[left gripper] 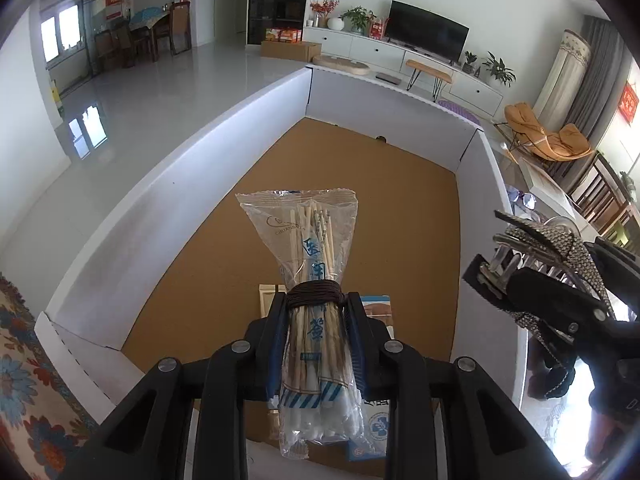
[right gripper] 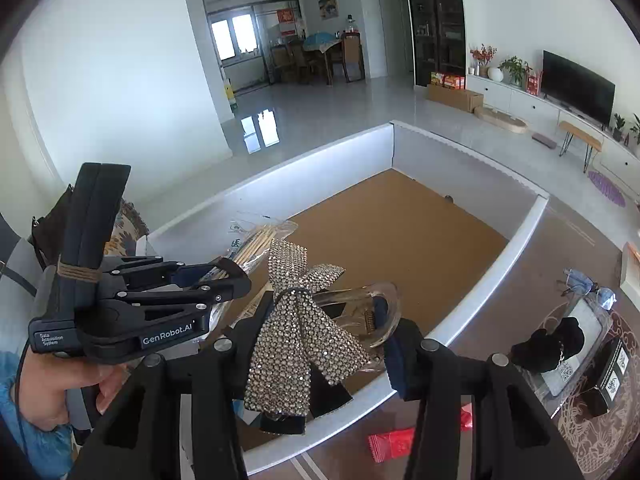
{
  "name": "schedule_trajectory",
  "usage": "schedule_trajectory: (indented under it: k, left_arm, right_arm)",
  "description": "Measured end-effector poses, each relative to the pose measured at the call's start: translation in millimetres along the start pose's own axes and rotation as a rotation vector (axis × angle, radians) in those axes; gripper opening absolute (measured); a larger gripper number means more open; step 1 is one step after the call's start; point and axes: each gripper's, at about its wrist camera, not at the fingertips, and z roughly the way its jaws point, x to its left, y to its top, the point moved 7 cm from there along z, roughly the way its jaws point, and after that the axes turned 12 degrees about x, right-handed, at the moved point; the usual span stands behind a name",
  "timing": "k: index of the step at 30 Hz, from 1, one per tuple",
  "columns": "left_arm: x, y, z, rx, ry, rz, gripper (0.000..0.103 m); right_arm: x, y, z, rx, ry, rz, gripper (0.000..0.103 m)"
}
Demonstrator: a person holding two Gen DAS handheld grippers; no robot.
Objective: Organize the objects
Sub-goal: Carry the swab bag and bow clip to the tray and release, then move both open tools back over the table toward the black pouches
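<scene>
I judge the sorting is midway. My left gripper (left gripper: pixel 316 312) has its fingers clamped on a bag of cotton swabs (left gripper: pixel 308 280), held above the near end of the white-walled box (left gripper: pixel 160 200). My right gripper (right gripper: pixel 328 320) has its fingers closed on a rhinestone bow hair clip (right gripper: pixel 304 320), over the box's near right wall. Inside, the cork floor is mostly bare; a few flat packets (left gripper: pixel 376 312) lie at the near end. A red wrapper (right gripper: pixel 392 444), glasses (right gripper: pixel 588 284) and black items outside may be left.
</scene>
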Motion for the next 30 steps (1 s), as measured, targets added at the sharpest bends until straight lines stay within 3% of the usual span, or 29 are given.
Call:
schedule_trajectory:
  k: [2,4,5,6,9,12,16,18,20,22,25,30]
  left_arm:
    - [5.3,-1.4,9.5,0.023,0.037,-0.011,0.032]
    - [9.2,-4.1,14.5,0.042,0.062,-0.03,0.048]
    - [11.4,-5.3,13.6,0.034,0.071,-0.041,0.062]
    - [12.4,-6.6,9.8,0.013,0.077,-0.052,0.07]
    - [9.6,-12.7,-6.1,-0.047,0.052,-0.069,0.07]
    - [-16.3,-19.7,-26.3,-0.105,-0.01,-0.052,0.07]
    - [-96.6,-43.4,-52.2,-0.158,-0.169,0.083,0.071]
    - [-147.6,-59.9,-56.7,-0.161,-0.25,0.184,0.078]
    - [-194.4,-80.6,-53.0,-0.144,-0.305,0.276,0.089]
    - [-238.1,-99.6,-40.3,-0.106,-0.347,0.358,0.091]
    - [-288.5,-119.6,-9.2,-0.029,-0.33,0.452,0.091]
    - [-326.1,-147.8,31.4,0.052,-0.276,0.544,0.091]
  right_arm:
    - [5.0,1.6,25.7,0.068,0.005,-0.001,0.052]
    - [5.5,0.6,39.7,0.103,0.009,0.007,0.059]
    - [4.1,-0.3,37.8,0.092,0.012,0.014,0.06]
    - [2.2,-1.5,32.1,0.069,0.021,0.022,0.064]
    - [-9.3,-11.0,2.6,-0.029,0.021,0.035,0.084]
    - [-29.6,-36.1,-28.8,-0.124,-0.027,0.04,0.089]
    - [-78.2,-108.1,-68.0,-0.217,-0.143,0.118,0.093]
    - [-113.1,-153.1,-85.8,-0.233,-0.231,0.19,0.097]
    - [-152.7,-200.2,-98.2,-0.216,-0.311,0.293,0.098]
    - [-192.7,-245.6,-102.4,-0.166,-0.384,0.396,0.098]
    - [-241.9,-306.0,-107.4,-0.058,-0.489,0.519,0.098]
    - [-264.5,-359.2,-105.0,0.007,-0.48,0.62,0.098]
